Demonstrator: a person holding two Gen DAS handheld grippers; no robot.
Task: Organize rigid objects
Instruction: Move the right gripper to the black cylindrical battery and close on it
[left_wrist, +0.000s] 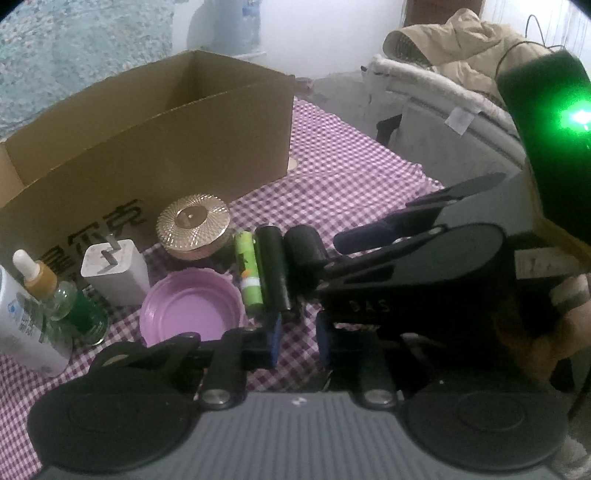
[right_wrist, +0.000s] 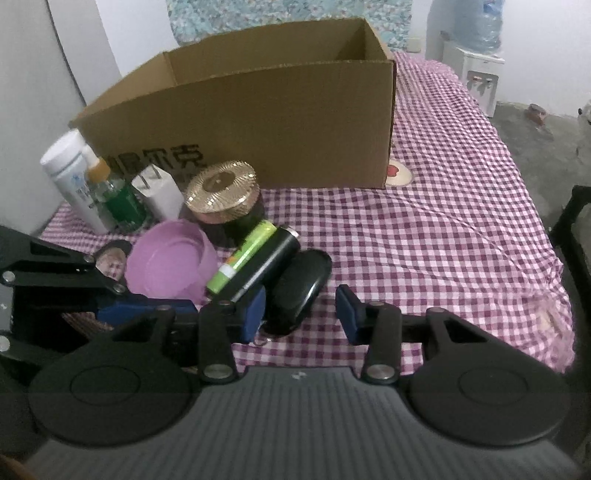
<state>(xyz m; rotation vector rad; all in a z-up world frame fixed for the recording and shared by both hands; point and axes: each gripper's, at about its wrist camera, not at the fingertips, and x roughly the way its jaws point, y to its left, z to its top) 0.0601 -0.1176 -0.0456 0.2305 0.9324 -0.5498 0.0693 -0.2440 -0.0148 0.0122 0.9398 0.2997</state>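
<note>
An open cardboard box (left_wrist: 155, 140) (right_wrist: 258, 122) stands on the purple checked cloth. In front of it lie a gold-lidded jar (left_wrist: 192, 225) (right_wrist: 221, 194), a purple lid (left_wrist: 192, 308) (right_wrist: 166, 264), a green tube (left_wrist: 248, 273) (right_wrist: 243, 256), a black cylinder (left_wrist: 272, 269) (right_wrist: 266, 264) and a black oval object (left_wrist: 304, 245) (right_wrist: 299, 288). My left gripper (left_wrist: 295, 341) is open, just short of the cylinder. My right gripper (right_wrist: 301, 314) is open with the oval object between its fingers; it also shows in the left wrist view (left_wrist: 369, 236).
A white charger (left_wrist: 116, 271) (right_wrist: 159, 192), a dropper bottle (left_wrist: 40, 280), a green glass bottle (right_wrist: 122, 201) and a white bottle (left_wrist: 18, 325) (right_wrist: 72, 177) stand at the left. The cloth (right_wrist: 461, 221) stretches right. A coat-draped chair (left_wrist: 443, 74) stands beyond.
</note>
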